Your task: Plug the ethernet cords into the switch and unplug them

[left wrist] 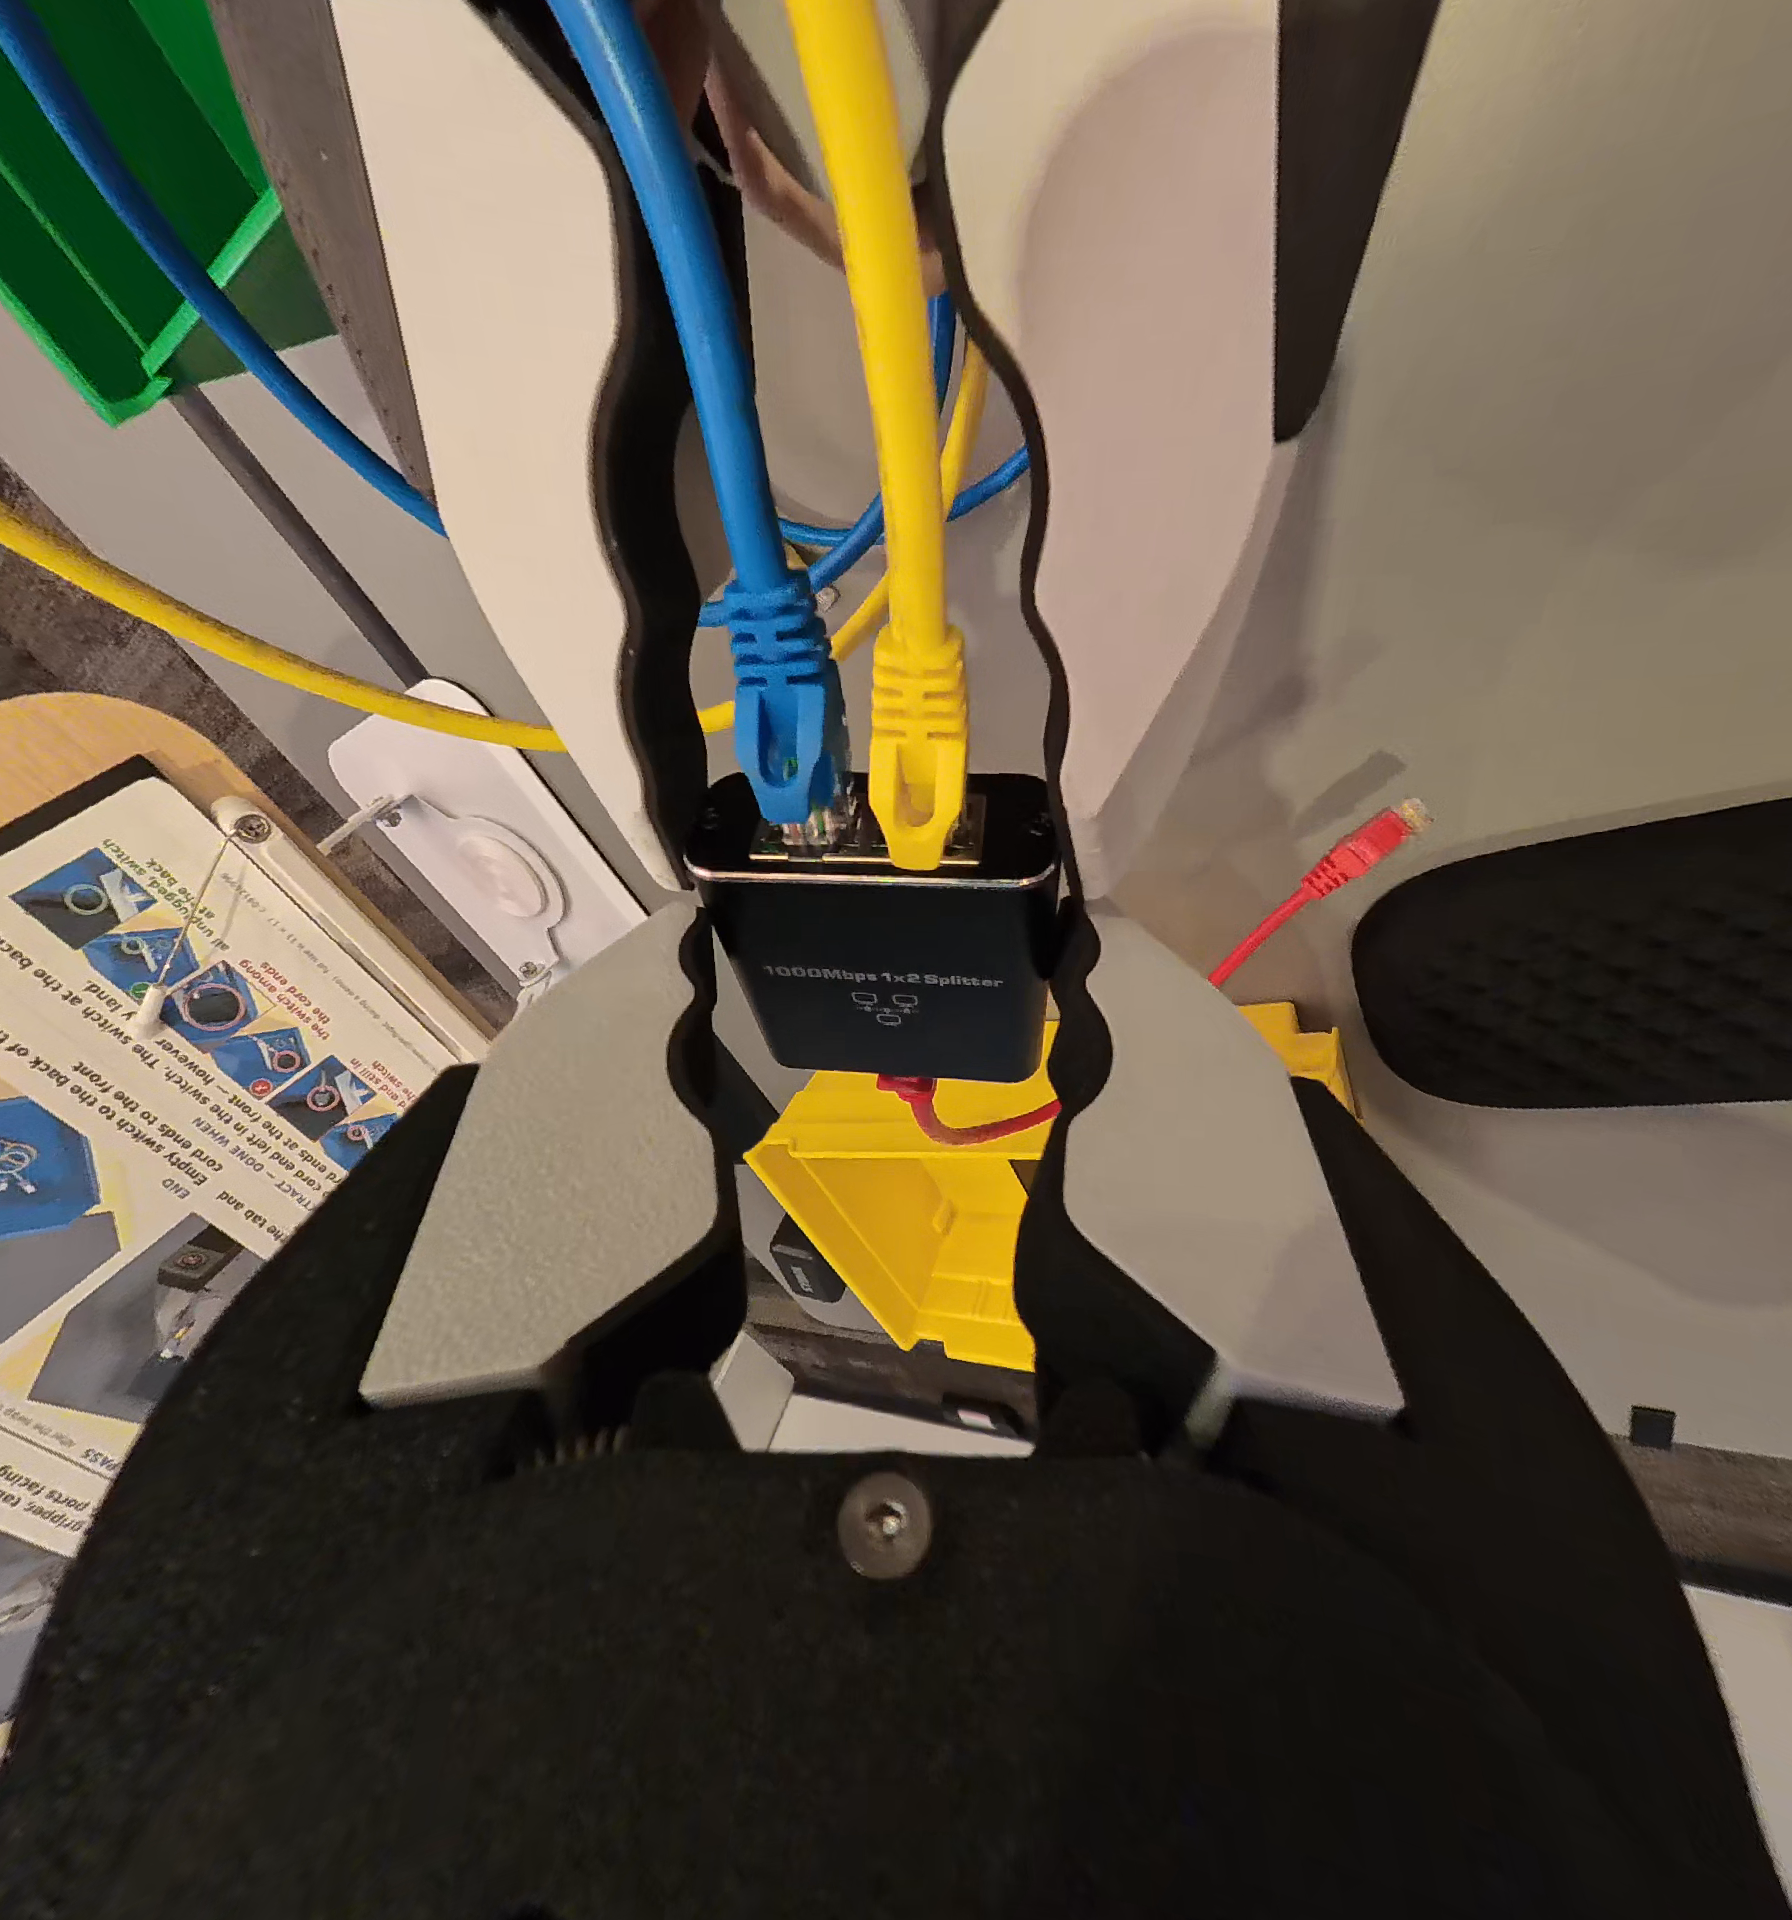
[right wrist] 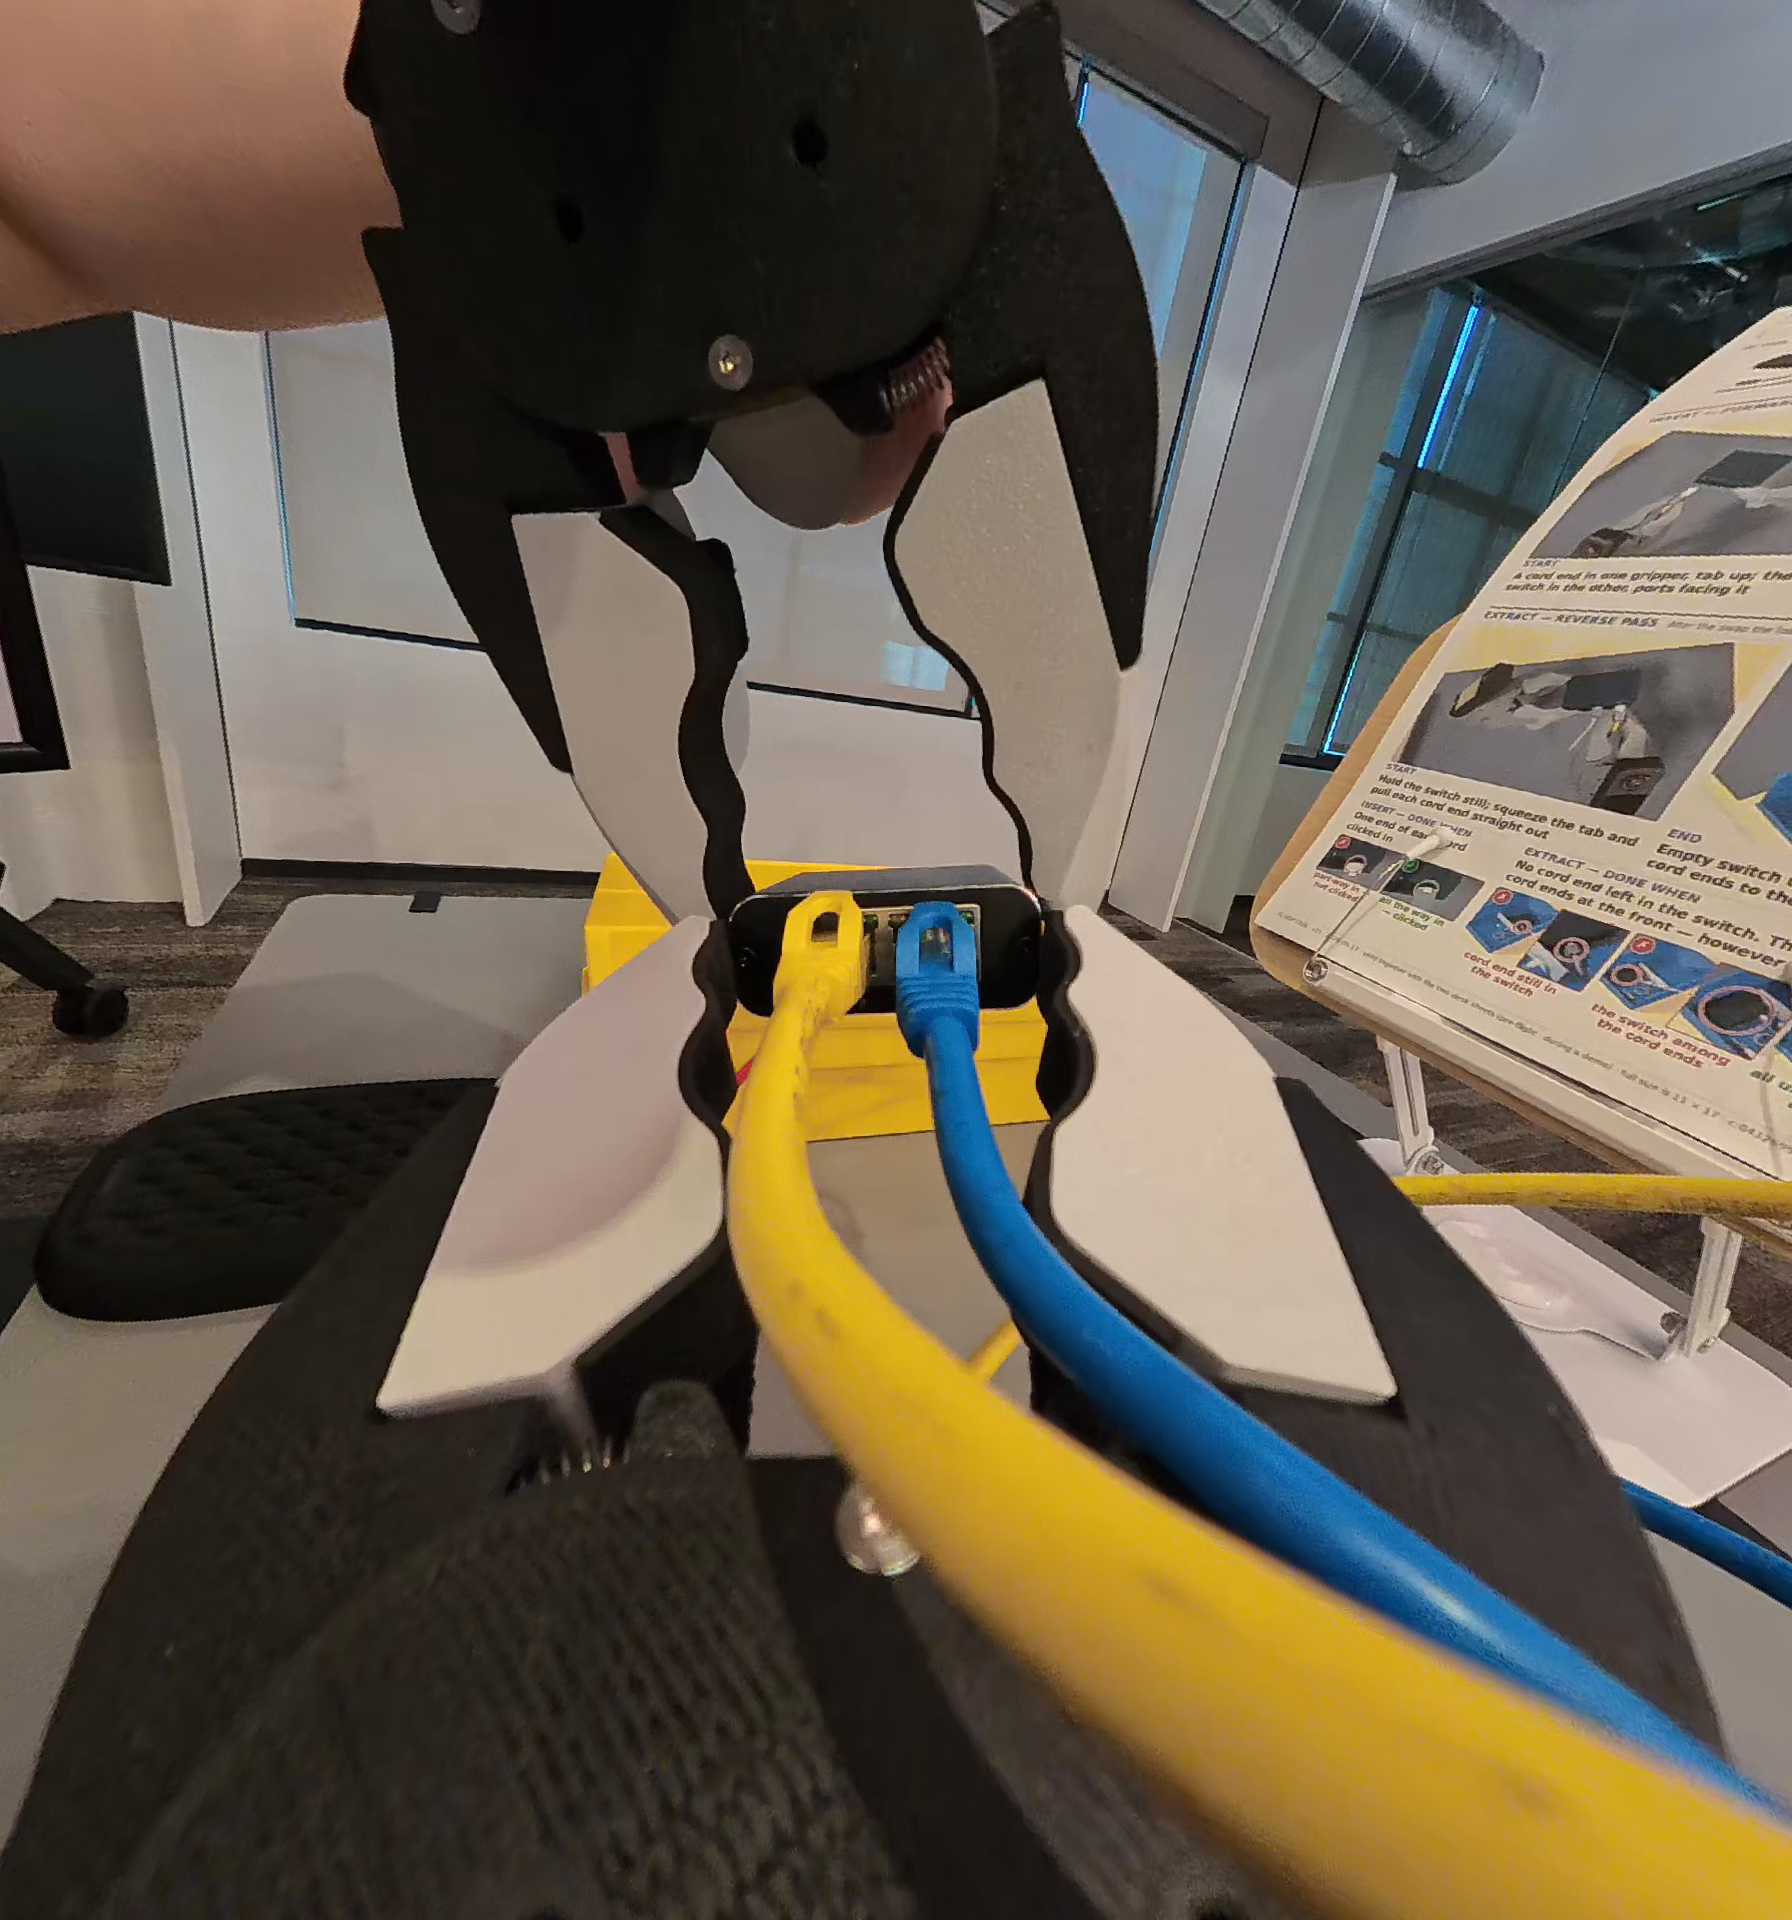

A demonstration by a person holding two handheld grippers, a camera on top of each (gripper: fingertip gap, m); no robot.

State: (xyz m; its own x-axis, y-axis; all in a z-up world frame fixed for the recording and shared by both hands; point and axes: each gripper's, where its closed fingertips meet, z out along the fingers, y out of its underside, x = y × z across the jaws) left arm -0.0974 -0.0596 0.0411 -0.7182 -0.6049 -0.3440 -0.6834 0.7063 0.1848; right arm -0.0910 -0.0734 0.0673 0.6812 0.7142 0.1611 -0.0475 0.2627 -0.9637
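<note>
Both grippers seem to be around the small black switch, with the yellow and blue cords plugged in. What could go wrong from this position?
1. Both grippers, left and right, flank the switch at once; pulling apart could twist it.
2. The blue plug looks less deep than the yellow plug, so it may slip out.
3. The cords run between the right gripper's fingers and could snag.

Black switch (left wrist: 887, 966) holds blue (left wrist: 783, 717) and yellow cords (left wrist: 918, 727).
</note>
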